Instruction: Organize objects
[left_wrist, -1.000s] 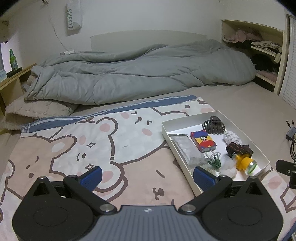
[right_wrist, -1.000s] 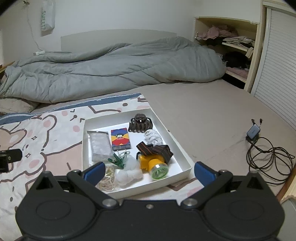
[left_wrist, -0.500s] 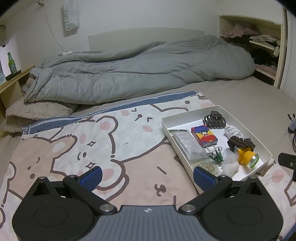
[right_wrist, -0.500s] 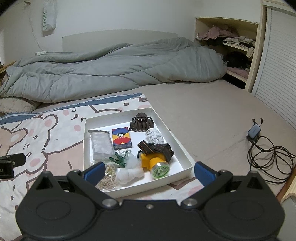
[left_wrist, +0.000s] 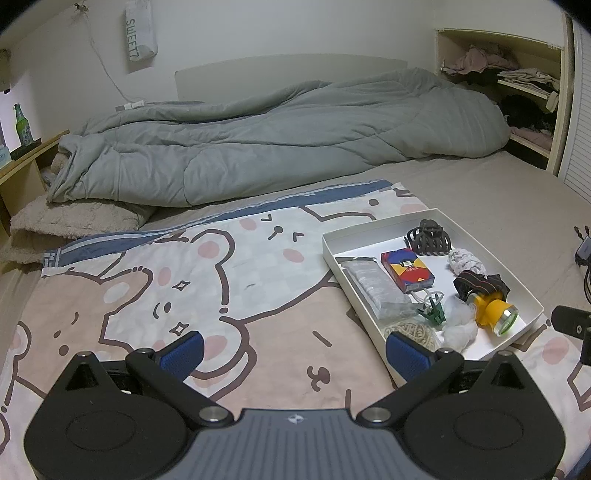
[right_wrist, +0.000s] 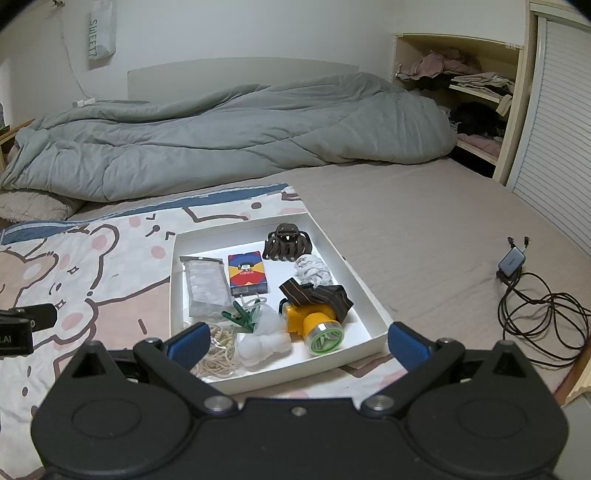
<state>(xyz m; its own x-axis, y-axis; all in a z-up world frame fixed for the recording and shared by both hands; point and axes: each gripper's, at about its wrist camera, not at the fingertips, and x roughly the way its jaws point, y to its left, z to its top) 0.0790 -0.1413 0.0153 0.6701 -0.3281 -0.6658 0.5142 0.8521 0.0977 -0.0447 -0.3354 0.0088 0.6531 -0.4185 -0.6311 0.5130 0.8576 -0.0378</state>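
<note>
A white shallow tray (right_wrist: 373, 306) (left_wrist: 491, 258) lies on the bear-print blanket (left_wrist: 184, 280). It holds a brown claw hair clip (right_wrist: 288, 242), a card box (right_wrist: 246, 273), a clear packet (right_wrist: 205, 286), a green clip (right_wrist: 242, 317), rubber bands (right_wrist: 219, 354), a white puffy item (right_wrist: 264, 338), a grey scrunchie (right_wrist: 312, 269) and a yellow headlamp with striped band (right_wrist: 314, 317). My right gripper (right_wrist: 297, 341) is open and empty just before the tray's near edge. My left gripper (left_wrist: 293, 352) is open and empty over the blanket, left of the tray.
A grey duvet (left_wrist: 280, 136) is bunched across the back of the bed. A charger with a coiled black cable (right_wrist: 535, 306) lies on the sheet at right. Shelves with clothes (right_wrist: 465, 96) stand at the back right. A green bottle (left_wrist: 22, 123) stands on the left ledge.
Both grippers have drawn back and risen slightly, so the tray sits a little farther off. Both stay open and empty. Nothing in the tray has moved.
</note>
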